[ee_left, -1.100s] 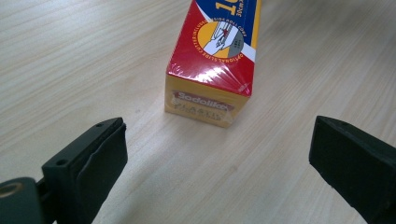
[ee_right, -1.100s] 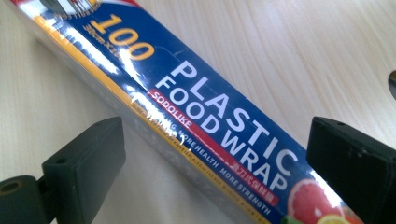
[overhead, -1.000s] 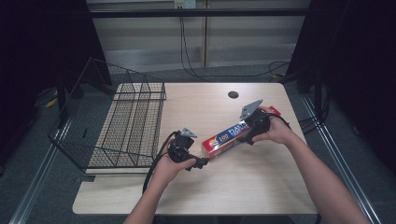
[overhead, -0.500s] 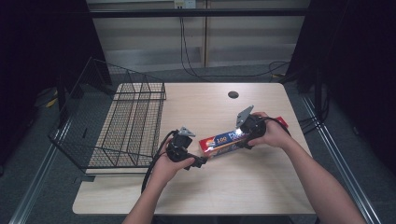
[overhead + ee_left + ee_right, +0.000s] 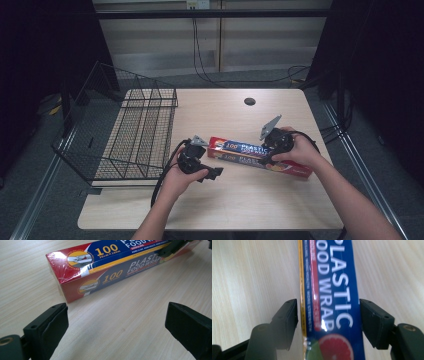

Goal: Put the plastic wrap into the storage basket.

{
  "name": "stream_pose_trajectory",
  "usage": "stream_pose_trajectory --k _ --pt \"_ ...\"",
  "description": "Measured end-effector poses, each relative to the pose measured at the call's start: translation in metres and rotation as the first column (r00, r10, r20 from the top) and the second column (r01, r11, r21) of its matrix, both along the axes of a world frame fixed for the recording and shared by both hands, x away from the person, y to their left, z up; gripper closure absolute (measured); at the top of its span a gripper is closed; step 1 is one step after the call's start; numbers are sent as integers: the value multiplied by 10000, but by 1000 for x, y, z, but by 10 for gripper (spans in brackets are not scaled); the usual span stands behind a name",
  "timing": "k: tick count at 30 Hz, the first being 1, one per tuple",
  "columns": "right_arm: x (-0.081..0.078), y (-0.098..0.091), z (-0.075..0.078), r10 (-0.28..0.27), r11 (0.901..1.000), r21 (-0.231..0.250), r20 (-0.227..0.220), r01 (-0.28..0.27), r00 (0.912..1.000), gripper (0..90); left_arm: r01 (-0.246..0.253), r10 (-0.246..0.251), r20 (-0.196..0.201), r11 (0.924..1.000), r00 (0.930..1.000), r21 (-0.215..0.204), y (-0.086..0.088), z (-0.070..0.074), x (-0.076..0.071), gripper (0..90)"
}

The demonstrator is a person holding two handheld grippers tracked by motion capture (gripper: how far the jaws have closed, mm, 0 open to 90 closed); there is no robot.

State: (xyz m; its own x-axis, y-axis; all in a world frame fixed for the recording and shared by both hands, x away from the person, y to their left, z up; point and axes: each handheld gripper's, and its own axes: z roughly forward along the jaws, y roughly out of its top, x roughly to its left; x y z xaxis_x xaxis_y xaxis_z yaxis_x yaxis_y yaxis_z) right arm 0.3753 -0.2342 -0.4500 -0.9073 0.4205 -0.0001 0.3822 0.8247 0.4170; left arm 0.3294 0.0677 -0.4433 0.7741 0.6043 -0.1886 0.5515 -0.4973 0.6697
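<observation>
Box of plastic food wrap [image 5: 260, 156] lay flat on the desk [image 5: 240, 200], its mid-length between the right gripper [image 5: 267, 156] jaws. Those jaws had just been closing and sat narrow against both long sides, gripping the box. Left gripper [image 5: 216, 172] hovered just short of the box's near end, jaws wide, nothing between them. Wire basket [image 5: 130, 135] stood off beside the left gripper, apart from it.

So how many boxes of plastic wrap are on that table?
1. The plastic wrap box lies on the wooden table, right of the wire basket. The right gripper straddles it; the left gripper waits near its end.
</observation>
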Motion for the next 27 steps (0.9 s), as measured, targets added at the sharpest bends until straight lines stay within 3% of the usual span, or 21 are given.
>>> stream_pose_trajectory --k 1,5,8,21,27 --pt "-1 -2 -2 -90 9998 -184 -147 88 9999 363 3 -3 1 10000 10000 39 0 0 0 51" --pt "2 -5 -3 -39 10000 -39 -27 39 10000 386 89 -88 -76 9999 9999 94 0 0 1 51" --pt "1 -3 -3 -384 9993 -19 -269 383 9989 381 56 -56 -11 9996 10000 281 -1 0 0 51" --pt "4 -6 -16 -720 9971 175 -795 736 9942 362 236 -235 -53 9996 9997 170 -1 -1 1 50" --pt "5 -9 -20 -455 9983 322 -641 476 9969 374 95 -95 -6 9998 10000 175 -3 -1 -1 50"
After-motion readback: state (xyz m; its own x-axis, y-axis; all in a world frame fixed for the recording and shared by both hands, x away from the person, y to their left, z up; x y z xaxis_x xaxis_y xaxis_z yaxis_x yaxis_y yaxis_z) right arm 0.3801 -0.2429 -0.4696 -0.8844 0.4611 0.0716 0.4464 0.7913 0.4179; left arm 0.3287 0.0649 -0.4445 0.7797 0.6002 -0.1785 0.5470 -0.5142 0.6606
